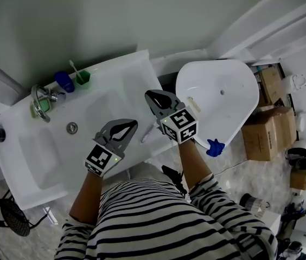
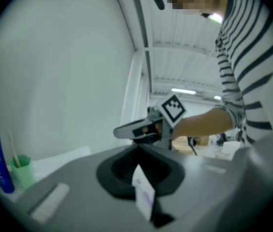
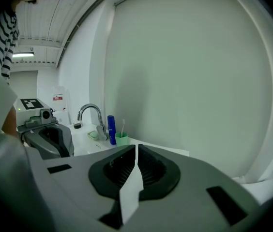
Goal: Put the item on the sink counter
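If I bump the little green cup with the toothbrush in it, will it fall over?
Probably, fairly easily. The small green cup looks light, and the white toothbrush leans out above its rim, so a high bump might tip it. It stands beside the blue bottle, which it could knock.

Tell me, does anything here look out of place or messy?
Nothing looks spilled or broken. The odd bit is a second white basin, with no tap, beside the sink counter, with cardboard boxes next to it.
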`<state>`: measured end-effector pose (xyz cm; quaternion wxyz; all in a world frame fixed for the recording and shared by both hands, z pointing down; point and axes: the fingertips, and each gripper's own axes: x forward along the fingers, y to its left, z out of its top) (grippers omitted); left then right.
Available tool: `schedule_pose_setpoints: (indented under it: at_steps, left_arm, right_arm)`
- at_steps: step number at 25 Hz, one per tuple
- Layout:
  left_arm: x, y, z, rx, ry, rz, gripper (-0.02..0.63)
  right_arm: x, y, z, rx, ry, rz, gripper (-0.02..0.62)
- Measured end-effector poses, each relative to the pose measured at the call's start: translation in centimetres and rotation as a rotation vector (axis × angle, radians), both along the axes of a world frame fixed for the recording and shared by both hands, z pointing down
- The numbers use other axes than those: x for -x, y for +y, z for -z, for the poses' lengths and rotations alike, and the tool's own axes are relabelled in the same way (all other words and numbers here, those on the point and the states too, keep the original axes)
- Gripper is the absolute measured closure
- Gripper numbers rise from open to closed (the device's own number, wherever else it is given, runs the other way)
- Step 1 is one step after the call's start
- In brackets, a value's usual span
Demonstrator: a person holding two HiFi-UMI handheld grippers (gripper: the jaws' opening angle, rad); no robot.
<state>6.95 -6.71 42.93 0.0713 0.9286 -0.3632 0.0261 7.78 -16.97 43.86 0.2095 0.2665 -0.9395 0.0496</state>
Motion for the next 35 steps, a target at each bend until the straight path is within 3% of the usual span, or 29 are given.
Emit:
schedule_pose_setpoints:
  at_steps: [7, 18, 22, 27, 35]
  left_arm:
    - [-3.7, 0.0, -0.4, 0.011, -0.012, -0.021, 0.6]
    - [-6.6, -0.1, -1.7, 0.037, -0.019, 0.024, 0.599]
    - [-6.7, 0.0, -2.2, 0.045, -0.016, 0.055, 0.6]
    - [-6.3, -0.1, -2.8, 0.057, -0.025, 0.052, 0.598]
    - [-5.4, -1.2, -3.2, 0.066, -0.025, -0.028, 0.599]
  right_arm:
    - [-4.5, 1.0, -1.5, -0.002, 0.093, 0.036, 0.581]
    - [-7.7, 3.9, -7.5, -0.021, 0.414, 0.329, 0.534]
    - [-8.1, 4.6, -9.3, 0.003, 0.457, 0.366, 0.534]
    - [-8.4, 5.3, -11.5, 0.077, 0.462, 0.31, 0.534]
    - [-8.8, 4.8, -14.3, 0.274, 0.446, 0.025, 0.532]
